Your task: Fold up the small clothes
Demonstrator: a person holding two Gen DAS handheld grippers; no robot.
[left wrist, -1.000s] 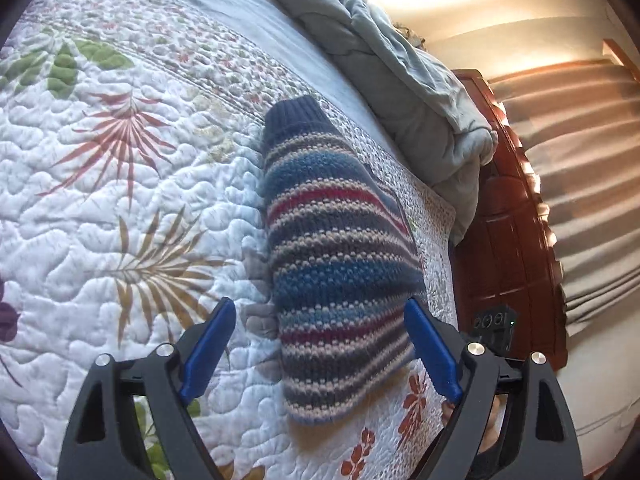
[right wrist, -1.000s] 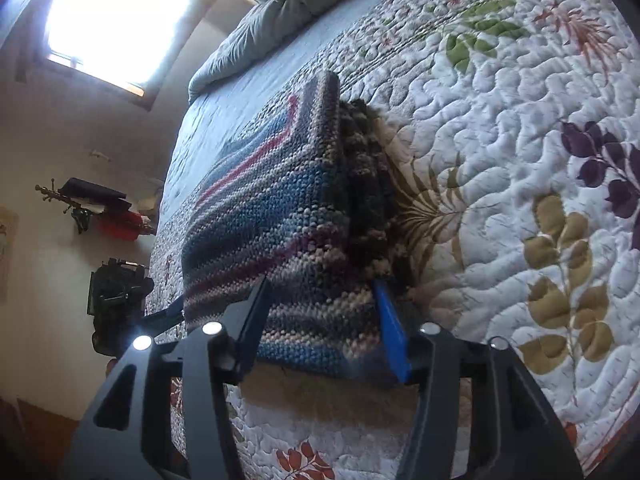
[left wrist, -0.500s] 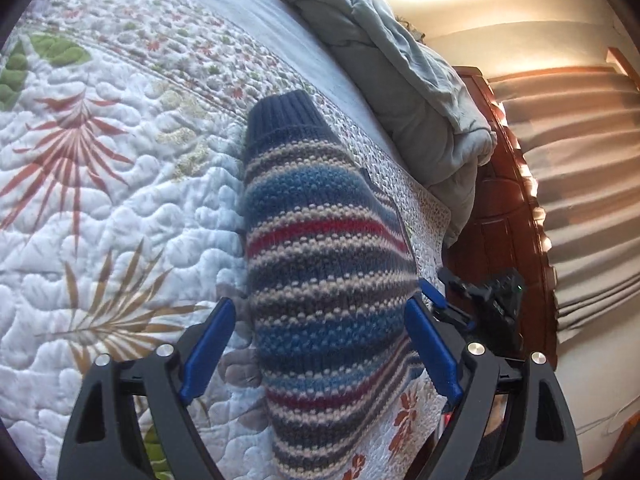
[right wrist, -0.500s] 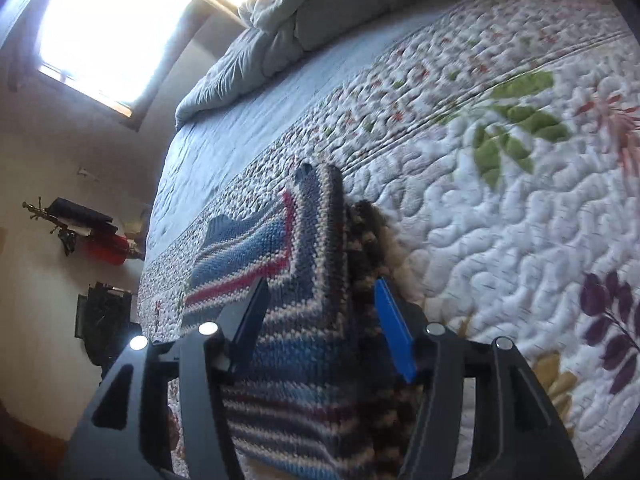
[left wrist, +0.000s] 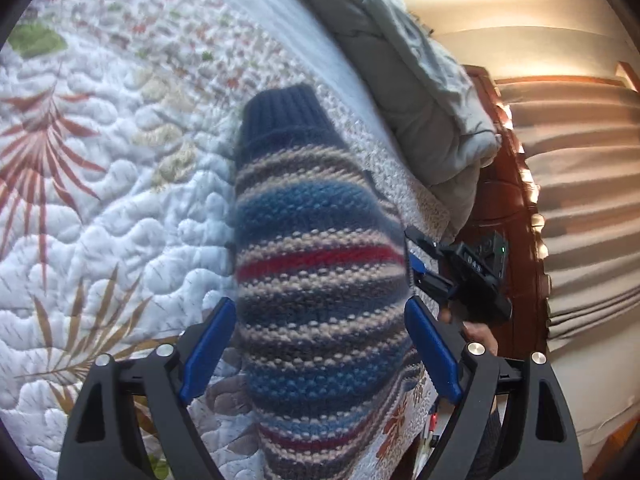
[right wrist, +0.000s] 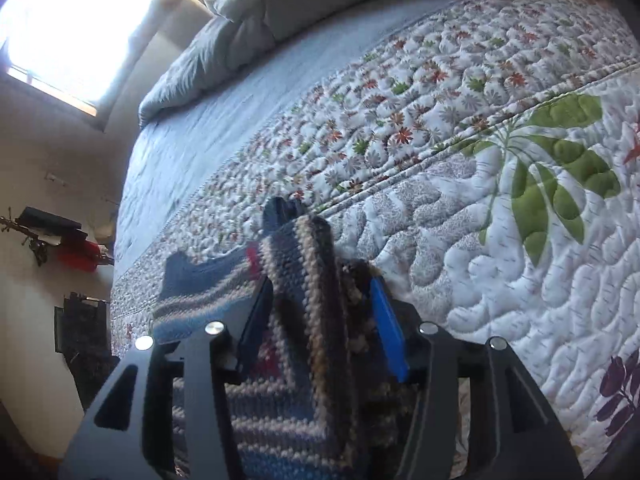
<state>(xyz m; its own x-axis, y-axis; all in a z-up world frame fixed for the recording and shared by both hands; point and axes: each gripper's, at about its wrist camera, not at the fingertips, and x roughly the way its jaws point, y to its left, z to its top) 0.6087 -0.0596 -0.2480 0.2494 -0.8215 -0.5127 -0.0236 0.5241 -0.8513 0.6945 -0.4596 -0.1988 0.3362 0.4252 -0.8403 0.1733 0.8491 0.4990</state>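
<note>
Striped knit sweater (left wrist: 316, 280), navy cuff, blue, red and cream bands, folded, lying on floral quilted bedspread (left wrist: 100, 208) of bed. Left gripper (left wrist: 320, 356) spread wide, straddling sweater, pads clear. Right gripper (right wrist: 320, 320) half apart, lately closing, folded sweater edge between pads; contact unclear. Grey duvet (right wrist: 240, 28) bunched beyond

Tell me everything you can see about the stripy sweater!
The stripy sweater is a small, chunky knit with bands of navy, blue, cream, grey and red, and a ribbed navy cuff at its far end. It lies folded in layers on the flowery quilt. The left hand-held gripper is open, a finger at each side. The right hand-held gripper straddles the folded edge; its jaws have just been closing, but a grip isn't clear.
</note>
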